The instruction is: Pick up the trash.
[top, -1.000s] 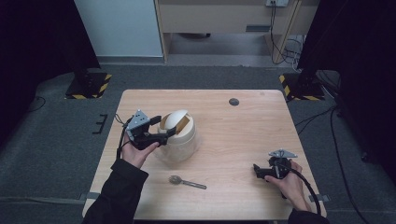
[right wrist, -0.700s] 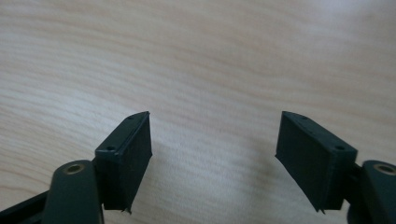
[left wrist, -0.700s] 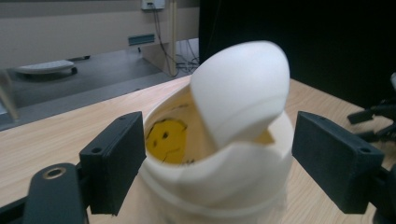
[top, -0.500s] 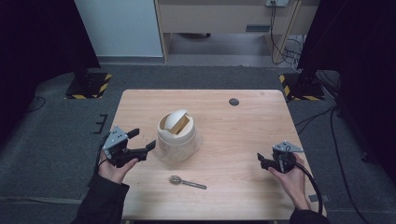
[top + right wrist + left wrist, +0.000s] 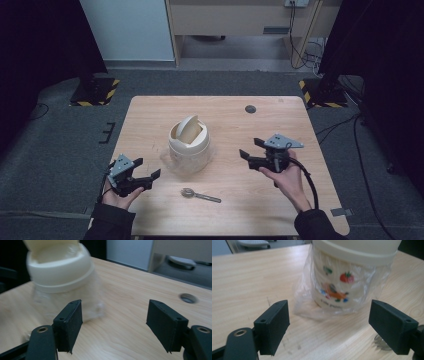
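On the left side of the table we saw the left gripper, held in a hand near the front edge. Its jaws stood wide apart with nothing between them. In the left gripper view those jaws pointed at the lower part of the little bin, which was a bit farther off and not touching them.

In the middle of the table stood the little cream bin with a swing lid on top. The lid was tilted, so one side was up. A clear plastic bag hung out around the bin's body, and we could see small pictures on the side of it. A spoon lay flat on the table, near the front and just in front of the bin.

On the right we saw the right gripper, held up in a hand and pointing left at the bin. Its jaws were partly open and had just been closing, with nothing between them. Far back on the table was a small round hole.
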The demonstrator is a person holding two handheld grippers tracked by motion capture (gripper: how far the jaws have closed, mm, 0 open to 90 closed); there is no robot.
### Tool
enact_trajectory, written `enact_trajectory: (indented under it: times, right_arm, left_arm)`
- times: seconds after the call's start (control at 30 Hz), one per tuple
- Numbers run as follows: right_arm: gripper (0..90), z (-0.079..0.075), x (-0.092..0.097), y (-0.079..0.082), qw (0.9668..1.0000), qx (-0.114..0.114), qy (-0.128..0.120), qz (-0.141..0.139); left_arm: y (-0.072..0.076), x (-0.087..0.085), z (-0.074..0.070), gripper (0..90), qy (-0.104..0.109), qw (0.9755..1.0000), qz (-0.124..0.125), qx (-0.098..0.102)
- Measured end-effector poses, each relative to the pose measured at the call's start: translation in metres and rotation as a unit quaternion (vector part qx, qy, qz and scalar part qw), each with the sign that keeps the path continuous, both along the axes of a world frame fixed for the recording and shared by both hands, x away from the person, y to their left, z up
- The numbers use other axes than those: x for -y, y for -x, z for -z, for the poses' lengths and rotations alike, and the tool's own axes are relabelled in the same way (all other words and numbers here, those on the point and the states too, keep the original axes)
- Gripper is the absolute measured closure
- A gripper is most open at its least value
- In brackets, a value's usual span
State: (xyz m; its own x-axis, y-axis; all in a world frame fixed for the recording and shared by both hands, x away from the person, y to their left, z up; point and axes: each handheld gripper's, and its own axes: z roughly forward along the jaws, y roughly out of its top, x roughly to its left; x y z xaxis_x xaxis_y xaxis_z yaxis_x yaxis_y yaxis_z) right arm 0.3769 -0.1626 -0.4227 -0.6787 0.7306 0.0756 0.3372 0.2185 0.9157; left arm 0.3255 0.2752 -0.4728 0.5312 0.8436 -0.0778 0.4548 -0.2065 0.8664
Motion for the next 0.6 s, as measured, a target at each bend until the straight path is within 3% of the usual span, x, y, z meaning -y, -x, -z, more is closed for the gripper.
enact_trajectory:
  times: [0.17,0.2,0.33,0.37,0.4,0.43,0.57,0.6]
  right_arm:
    - [33.2,0.015,-0.024,0.008,0.9995,-0.006,-0.006,-0.031]
    - [34.1,0.023,-0.033,0.010,0.9987,-0.023,0.006,-0.046]
    - [37.6,0.035,-0.046,0.014,0.9973,-0.037,0.019,-0.061]
    - [38.5,0.042,-0.055,0.016,0.9955,-0.045,0.038,-0.075]
    - [38.5,0.042,-0.055,0.016,0.9955,-0.045,0.038,-0.075]
    - [41.4,0.050,-0.062,0.019,0.9937,-0.046,0.054,-0.087]
    - [45.9,0.058,-0.073,0.023,0.9901,-0.063,0.071,-0.103]
    - [48.1,0.064,-0.080,0.026,0.9873,-0.079,0.072,-0.117]
  left_arm:
    - [-0.001,-0.004,0.006,16.8,-0.018,0.9997,-0.012,-0.009]
    - [-0.001,-0.005,0.008,16.8,-0.023,0.9995,-0.018,-0.010]
    - [-0.002,-0.007,0.009,17.5,-0.027,0.9993,-0.022,-0.013]
    - [-0.003,-0.007,0.009,17.4,-0.027,0.9993,-0.022,-0.015]
    - [-0.003,-0.007,0.009,17.4,-0.027,0.9993,-0.022,-0.015]
    - [-0.003,-0.006,0.009,17.4,-0.028,0.9993,-0.021,-0.014]
    - [-0.004,-0.006,0.010,17.4,-0.031,0.9992,-0.019,-0.017]
    - [-0.004,-0.006,0.010,17.4,-0.031,0.9992,-0.019,-0.019]
